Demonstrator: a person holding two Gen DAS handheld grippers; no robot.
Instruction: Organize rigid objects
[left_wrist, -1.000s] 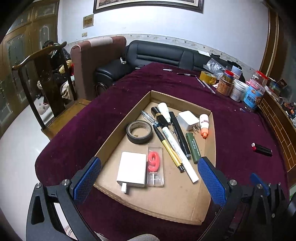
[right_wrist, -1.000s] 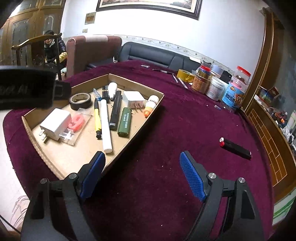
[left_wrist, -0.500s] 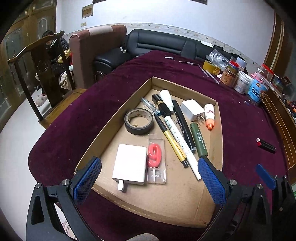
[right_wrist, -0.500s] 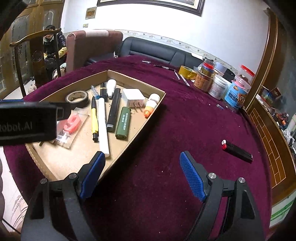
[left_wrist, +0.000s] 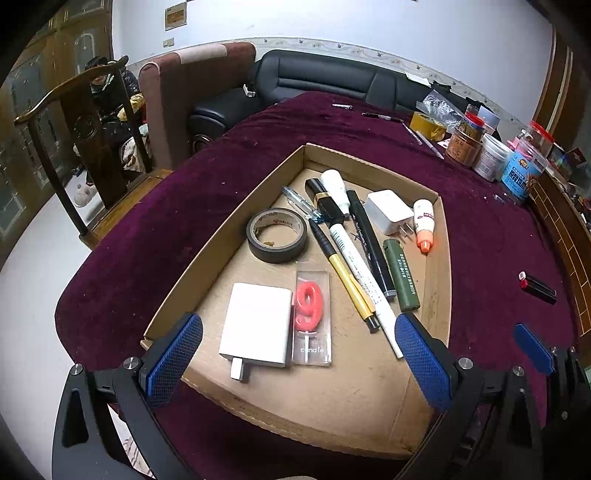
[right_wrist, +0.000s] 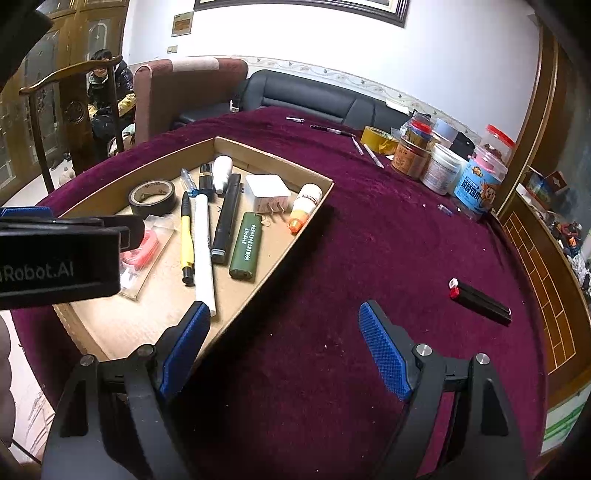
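Observation:
A shallow cardboard tray (left_wrist: 437, 280) (right_wrist: 295, 240) on the maroon table holds a black tape roll (left_wrist: 277, 240), a white charger (left_wrist: 256, 325), a red "9" candle (left_wrist: 308, 306), several pens, a green lighter (left_wrist: 400, 275), a white plug (left_wrist: 388, 210) and a glue bottle (left_wrist: 423, 225). A black lighter with a red end (right_wrist: 480, 301) (left_wrist: 537, 288) lies alone on the cloth to the right. My left gripper (left_wrist: 295, 354) hangs open over the tray's near end, empty. My right gripper (right_wrist: 284, 349) stands open over the cloth beside the tray, empty.
Jars and tubs (right_wrist: 443, 170), a yellow tape roll (right_wrist: 378, 140) and loose pens (right_wrist: 332, 129) crowd the far right of the table. A wooden chair (left_wrist: 74, 147), an armchair and a black sofa (left_wrist: 332, 81) stand beyond it. A person sits at the far left.
The left wrist view has tipped a little further down, so the tray sits higher and larger in it. The right gripper has hardly moved. Both stay open.

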